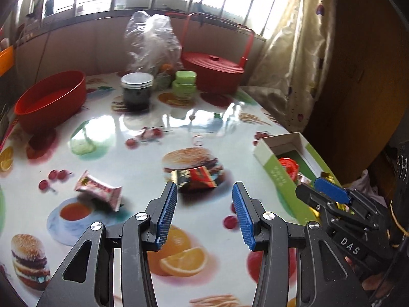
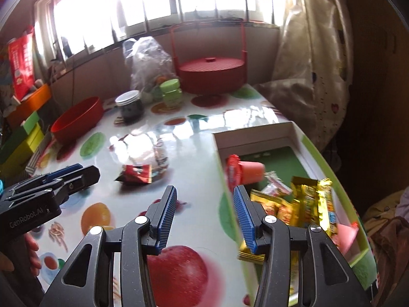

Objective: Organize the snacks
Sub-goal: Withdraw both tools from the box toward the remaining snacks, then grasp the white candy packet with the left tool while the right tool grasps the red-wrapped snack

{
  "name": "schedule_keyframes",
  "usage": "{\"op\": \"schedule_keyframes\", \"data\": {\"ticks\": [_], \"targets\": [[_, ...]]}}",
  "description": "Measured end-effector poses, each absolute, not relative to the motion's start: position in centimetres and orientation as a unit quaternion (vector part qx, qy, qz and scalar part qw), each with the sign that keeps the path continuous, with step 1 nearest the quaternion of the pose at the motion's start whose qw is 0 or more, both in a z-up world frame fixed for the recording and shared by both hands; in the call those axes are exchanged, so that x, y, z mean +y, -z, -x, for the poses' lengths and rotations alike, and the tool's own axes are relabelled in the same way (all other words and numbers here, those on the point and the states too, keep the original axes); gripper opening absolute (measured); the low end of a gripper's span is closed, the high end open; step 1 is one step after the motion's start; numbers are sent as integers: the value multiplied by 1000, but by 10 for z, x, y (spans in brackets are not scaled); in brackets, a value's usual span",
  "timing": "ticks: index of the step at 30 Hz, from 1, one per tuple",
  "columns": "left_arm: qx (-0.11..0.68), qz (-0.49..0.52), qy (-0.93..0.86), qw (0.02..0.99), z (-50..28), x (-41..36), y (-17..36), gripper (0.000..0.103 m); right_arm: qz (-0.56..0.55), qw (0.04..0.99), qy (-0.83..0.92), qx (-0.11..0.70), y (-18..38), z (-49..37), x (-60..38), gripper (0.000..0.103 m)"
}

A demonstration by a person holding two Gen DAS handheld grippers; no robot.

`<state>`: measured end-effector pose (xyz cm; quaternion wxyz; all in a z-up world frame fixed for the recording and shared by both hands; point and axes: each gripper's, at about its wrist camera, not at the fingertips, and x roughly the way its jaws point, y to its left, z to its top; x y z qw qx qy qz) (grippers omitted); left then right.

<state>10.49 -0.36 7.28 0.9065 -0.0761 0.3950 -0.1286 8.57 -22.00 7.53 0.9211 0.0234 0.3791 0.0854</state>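
A green-and-white box (image 2: 304, 138) stands at the table's right edge and holds gold snack packs (image 2: 309, 204), a pink cup (image 2: 251, 172) and other wrappers. It also shows in the left wrist view (image 1: 281, 176). A dark red-and-black snack pack (image 1: 196, 176) lies on the table just ahead of my open, empty left gripper (image 1: 204, 212); it also shows in the right wrist view (image 2: 135, 174). A pink-and-white wrapped snack (image 1: 98, 190) lies to its left. My right gripper (image 2: 204, 217) is open and empty, straddling the box's near left wall.
A red bowl (image 1: 51, 99) stands at the back left. A dark jar (image 1: 136, 90), a green jar (image 1: 185, 83), a clear plastic bag (image 1: 150, 41) and a red lidded basket (image 1: 213, 65) stand at the back. A curtain (image 1: 288, 51) hangs to the right.
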Motion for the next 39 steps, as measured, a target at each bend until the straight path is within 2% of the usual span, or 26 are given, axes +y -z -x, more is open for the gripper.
{"op": "schedule_keyframes", "data": {"ticks": [12,19,28,39], "targets": [[411,107,68,903,-110,53,-50,46,-26,903,-148,402,-62,-118,-176,46],[425,124,42,896,-116,77,-35,46,-25,889,-195,414,-49,-142,-147,52],[443,142,23,885,-129,93,-19,46,3,879,-225,421,-38,-171,-116,56],[449,162,20,879,-152,98,-14,46,28,864,-221,452,-17,-189,-103,56]]}}
